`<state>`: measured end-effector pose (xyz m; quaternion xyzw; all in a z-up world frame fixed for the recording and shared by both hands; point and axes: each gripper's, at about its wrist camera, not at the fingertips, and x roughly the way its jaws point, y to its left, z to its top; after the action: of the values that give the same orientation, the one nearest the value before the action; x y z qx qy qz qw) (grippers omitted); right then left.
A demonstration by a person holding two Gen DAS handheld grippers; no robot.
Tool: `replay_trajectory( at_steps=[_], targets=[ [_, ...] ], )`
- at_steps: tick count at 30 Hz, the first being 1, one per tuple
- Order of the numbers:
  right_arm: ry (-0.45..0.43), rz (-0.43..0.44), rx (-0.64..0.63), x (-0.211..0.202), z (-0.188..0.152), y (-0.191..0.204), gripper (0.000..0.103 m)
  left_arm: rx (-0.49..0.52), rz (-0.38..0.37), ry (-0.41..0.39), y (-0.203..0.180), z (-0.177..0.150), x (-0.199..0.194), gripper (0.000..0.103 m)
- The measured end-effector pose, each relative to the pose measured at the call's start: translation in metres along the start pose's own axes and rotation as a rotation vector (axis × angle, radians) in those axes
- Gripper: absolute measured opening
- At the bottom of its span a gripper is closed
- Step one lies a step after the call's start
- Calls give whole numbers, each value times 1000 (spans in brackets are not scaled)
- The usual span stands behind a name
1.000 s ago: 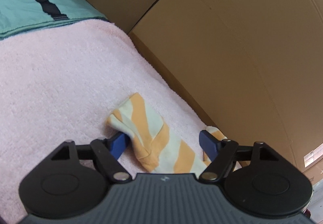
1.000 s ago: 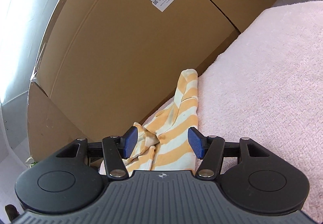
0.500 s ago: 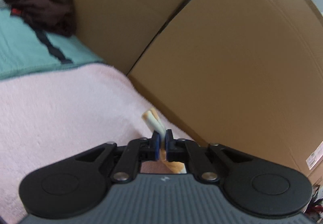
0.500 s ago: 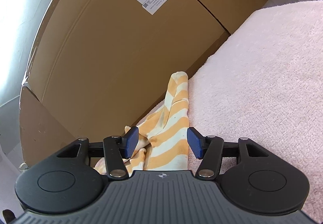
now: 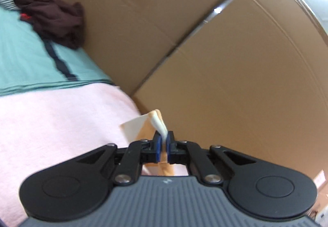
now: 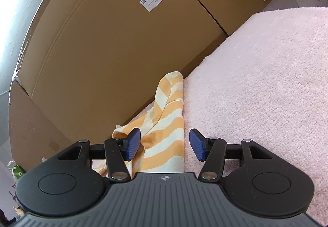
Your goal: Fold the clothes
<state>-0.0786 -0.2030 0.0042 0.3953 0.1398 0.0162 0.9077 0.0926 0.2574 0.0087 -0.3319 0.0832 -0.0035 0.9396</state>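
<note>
striped garment [image 6: 164, 124], orange and cream, strung along the edge of the pink blanket [image 6: 266, 83] against the cardboard boxes [image 6: 102, 52]; in the right wrist view, runs from lower centre up to mid frame, rumpled at its lower left and with one end raised near the cardboard. in the left wrist view, seen only as a thin doubled edge [image 5: 157, 122] poking up at centre frame, with a pale flap to its left.

left gripper [image 5: 163, 146]: clenched on that doubled edge, blue pads pressed flat against the cloth, fabric also hanging below them. right gripper [image 6: 164, 144]: released, pads wide apart, straddling the cloth at lower centre of its view; left pad resting at the rumpled part, right pad over the blanket, no grip taken.

judging by this, a lift-and-spread or fold-over step in hand: one end pinched and raised, the other end not held. fits equally a pick-up for laying flat or a carrying-over of one end onto the other; not settled here.

next move calls for closing the right pads on a single clean edge instead of the bunched part, then keeping both ends level and taut so the stripes line up.

elsewhere in the left wrist view: teal cloth [image 5: 24, 59] at middle left, dark brown garment [image 5: 53, 16] heaped at upper left.
</note>
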Motion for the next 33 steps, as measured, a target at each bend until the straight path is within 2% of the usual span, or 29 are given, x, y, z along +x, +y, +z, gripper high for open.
replay_trajectory(
  at_steps=[4, 6, 7, 8, 11, 12, 14, 17, 19, 22, 27, 29, 31, 33],
  targets=[
    [23, -8, -22, 2, 0, 3, 57, 92, -55, -18, -29, 21, 6, 0],
    [65, -12, -72, 6, 2, 10, 52, 114, -78, -10, -42, 34, 11, 0],
    [94, -11, -118, 9, 2, 16, 43, 132, -84, -8, -47, 40, 14, 0],
    [118, 4, -205, 13, 1, 28, 38, 150, -90, -6, -53, 45, 17, 0],
    [158, 29, -444, 27, -6, 65, 33, 209, -105, -5, -70, 58, 23, 0],
    [170, 34, -465, 35, -4, 74, 31, 225, -108, -7, -76, 61, 24, 0],
    [167, 25, -434, 55, 7, 82, 28, 249, -109, -13, -86, 67, 27, 0],
    [135, -37, -344, 88, 32, 81, 23, 275, -104, -24, -95, 76, 33, 0],
    [158, -69, -326, 113, 40, 78, 23, 287, -100, -24, -100, 80, 36, 0],
    [235, -90, -355, 144, 36, 73, 23, 302, -100, -21, -103, 82, 39, 0],
    [289, -10, -255, 156, 32, 48, 25, 315, -102, -20, -99, 79, 35, 0],
    [293, 32, -162, 154, 37, 33, 24, 306, -99, -21, -98, 78, 34, 0],
    [294, 42, -120, 154, 40, 26, 17, 293, -100, -18, -99, 77, 33, 0],
    [295, 42, -111, 154, 41, 24, 17, 289, -106, -20, -102, 75, 30, 0]
  ],
)
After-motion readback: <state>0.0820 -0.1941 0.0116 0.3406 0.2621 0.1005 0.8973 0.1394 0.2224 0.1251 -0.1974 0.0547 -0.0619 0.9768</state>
